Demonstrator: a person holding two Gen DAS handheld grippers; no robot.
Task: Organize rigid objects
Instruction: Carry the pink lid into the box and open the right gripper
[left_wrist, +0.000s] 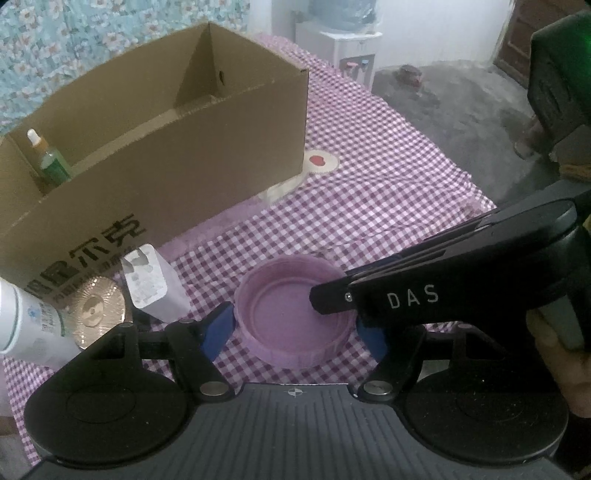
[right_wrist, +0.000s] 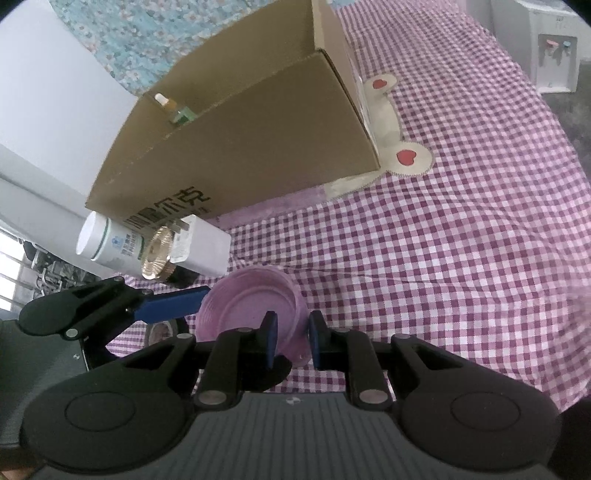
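Left gripper (left_wrist: 295, 326) jaws stand apart; right gripper (right_wrist: 292, 338) jaws seemingly pinched.
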